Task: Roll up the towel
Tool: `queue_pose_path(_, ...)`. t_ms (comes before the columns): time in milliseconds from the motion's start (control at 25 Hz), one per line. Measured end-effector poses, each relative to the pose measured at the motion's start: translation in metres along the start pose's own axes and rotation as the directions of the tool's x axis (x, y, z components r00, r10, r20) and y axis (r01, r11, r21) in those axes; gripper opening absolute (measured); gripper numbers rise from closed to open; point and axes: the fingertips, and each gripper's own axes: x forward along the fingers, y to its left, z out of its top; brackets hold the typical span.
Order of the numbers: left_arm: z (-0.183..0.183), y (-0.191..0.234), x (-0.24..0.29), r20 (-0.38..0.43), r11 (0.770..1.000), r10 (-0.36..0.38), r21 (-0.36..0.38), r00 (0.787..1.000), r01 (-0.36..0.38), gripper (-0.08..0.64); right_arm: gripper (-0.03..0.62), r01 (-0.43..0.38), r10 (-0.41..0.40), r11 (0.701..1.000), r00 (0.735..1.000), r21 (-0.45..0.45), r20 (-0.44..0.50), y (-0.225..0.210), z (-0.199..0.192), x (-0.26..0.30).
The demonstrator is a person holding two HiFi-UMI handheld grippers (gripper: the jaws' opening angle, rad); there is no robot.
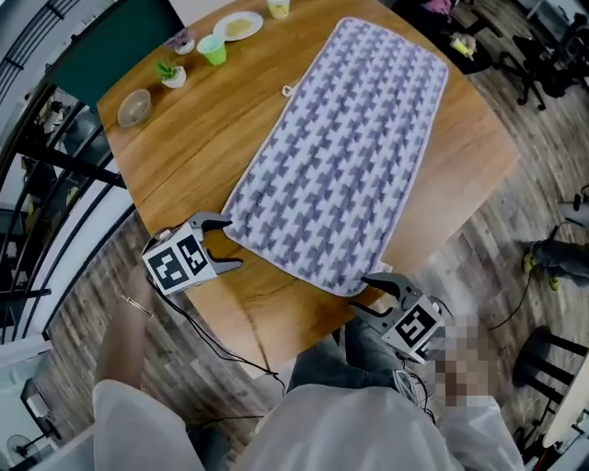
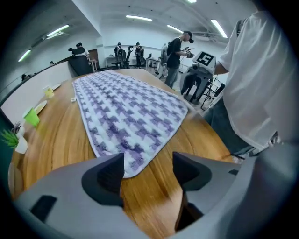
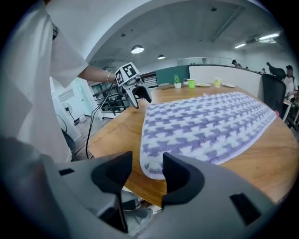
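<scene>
A purple-and-white patterned towel lies flat and spread out along the round wooden table. My left gripper hovers at the towel's near left corner. Its jaws stand open with only bare wood between them in the left gripper view, where the towel starts just beyond the left gripper. My right gripper is at the near right corner, over the table's edge. It is open too. In the right gripper view the towel's corner lies just ahead of the right gripper, apart from both jaws.
At the table's far left stand a bowl, a small potted plant, a green cup, a plate and another cup. The table's near edge runs close under both grippers. People and office chairs are in the background.
</scene>
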Motion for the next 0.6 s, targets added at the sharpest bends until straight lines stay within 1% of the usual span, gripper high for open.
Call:
queue_pose_path(120,-0.014,0.004,0.009,-0.077,0.999,-0.014,0.051,0.997,0.018,0.297,0.194,-0.014,0.013,1.000,0.999,-0.024,-0.047,0.000,-0.007,0.011)
queue_pose_path(160,-0.016,0.006,0.010,-0.089,0.998,-0.017,0.060,0.996,0.022,0.284,0.191,-0.017,0.015,0.999,0.998,-0.031,-0.069,-0.001,-0.010,0.013)
queue_pose_path(280,-0.016,0.013,0.011,-0.095,0.997,-0.027,0.074,0.995,0.034,0.251,0.182,-0.030,0.026,0.999,0.993,-0.038,-0.118,-0.002,-0.016,0.018)
queue_pose_path(360,-0.018,0.015,0.012,-0.112,0.994,-0.035,0.097,0.993,0.046,0.221,0.174,-0.041,0.035,0.999,0.989,-0.036,-0.141,0.000,-0.021,0.023)
queue_pose_path(600,-0.028,0.023,0.020,-0.166,0.987,-0.051,0.144,0.985,0.075,0.182,0.141,-0.038,0.022,0.997,0.978,-0.073,-0.206,-0.005,-0.032,0.035)
